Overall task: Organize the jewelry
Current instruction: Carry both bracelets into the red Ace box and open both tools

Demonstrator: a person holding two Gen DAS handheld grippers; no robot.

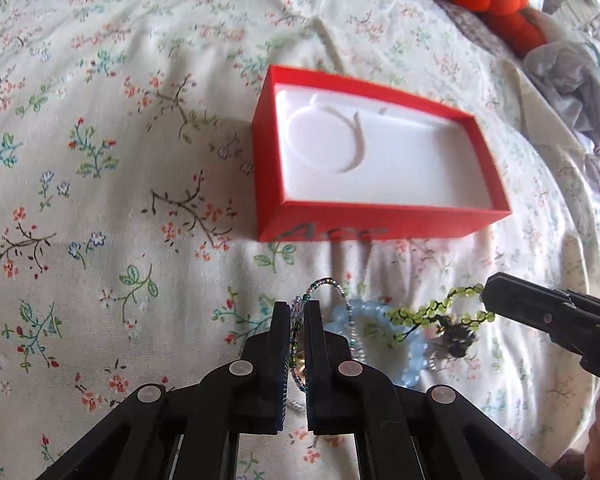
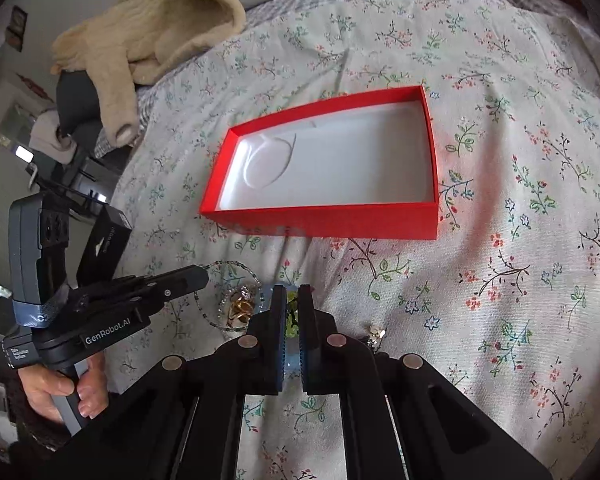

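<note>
The left gripper (image 1: 296, 312) is clamped on a thin beaded bracelet (image 1: 332, 286), its lower loop hidden between the pads. The right gripper (image 2: 293, 304) pinches a green bead strand (image 1: 432, 312); a dark charm (image 1: 456, 336) stays blurred. Beyond both, the red box (image 1: 380, 224) lies open on the floral bedspread (image 1: 100, 160), long axis left to right.
</note>
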